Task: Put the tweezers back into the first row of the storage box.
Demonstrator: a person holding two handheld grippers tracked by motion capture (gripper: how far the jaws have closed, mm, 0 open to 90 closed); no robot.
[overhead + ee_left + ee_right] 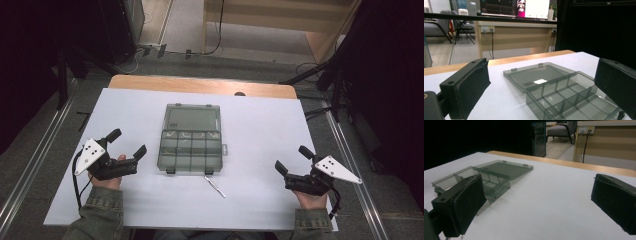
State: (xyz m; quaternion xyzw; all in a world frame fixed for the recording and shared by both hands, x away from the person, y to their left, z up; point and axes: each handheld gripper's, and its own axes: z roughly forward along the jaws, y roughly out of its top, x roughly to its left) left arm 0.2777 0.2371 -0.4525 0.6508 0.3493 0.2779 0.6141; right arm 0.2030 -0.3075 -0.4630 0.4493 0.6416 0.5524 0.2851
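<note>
Left gripper (130,142) and right gripper (291,159) hovering over bench (270,125), fingers of both standing apart, gripping nothing. Compartment box (191,145) (lid lying open) sitting between 2 grippers, tweezers (215,186) lying just beside it.

High view: fixed above the near edge, facing forward and down over the whole tabletop (260,130). Left and right gripper views: low, close to the surface, each looking inward between its own jaws. All three share the open compartment box (191,140).
</note>
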